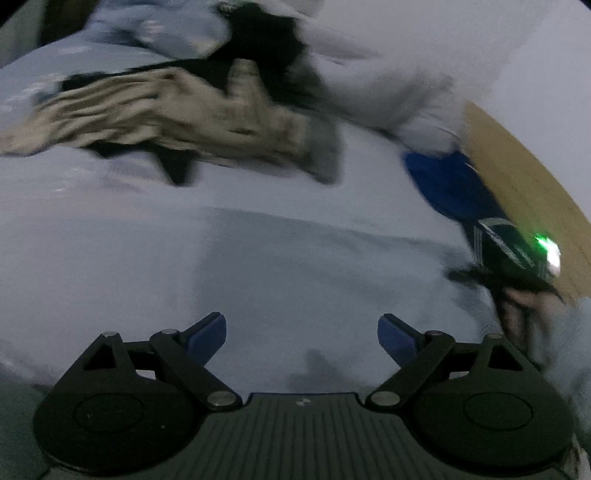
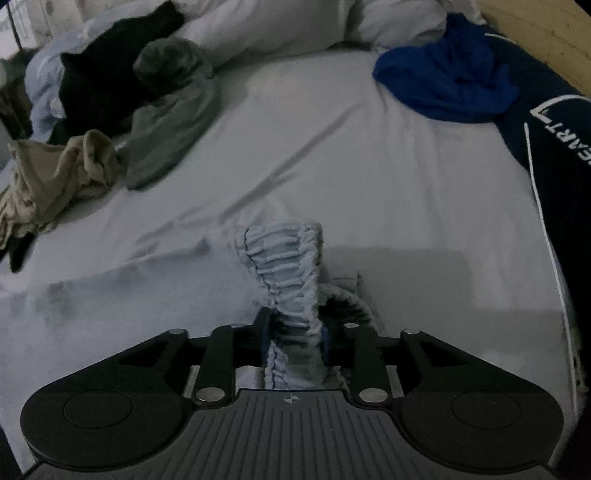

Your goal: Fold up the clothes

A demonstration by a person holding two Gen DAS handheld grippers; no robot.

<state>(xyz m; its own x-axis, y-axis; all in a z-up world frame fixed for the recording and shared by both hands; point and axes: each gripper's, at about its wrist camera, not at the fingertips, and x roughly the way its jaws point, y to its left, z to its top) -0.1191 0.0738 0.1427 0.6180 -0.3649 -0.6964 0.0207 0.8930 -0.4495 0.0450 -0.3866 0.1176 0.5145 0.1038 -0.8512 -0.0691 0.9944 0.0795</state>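
one ribbed pale-blue waistband [image 2: 284,280] pinched by right gripper [image 2: 293,338].

A pale sheet [image 2: 332,155] covers the bed and fills most of both views, creased in long diagonal folds at the centre of the right wrist view. White pillows [image 2: 280,26] lie along the top of the frame. A wooden board [image 2: 535,26] shows in the upper right corner, and again at the right edge [image 1: 524,184] of the left wrist view.
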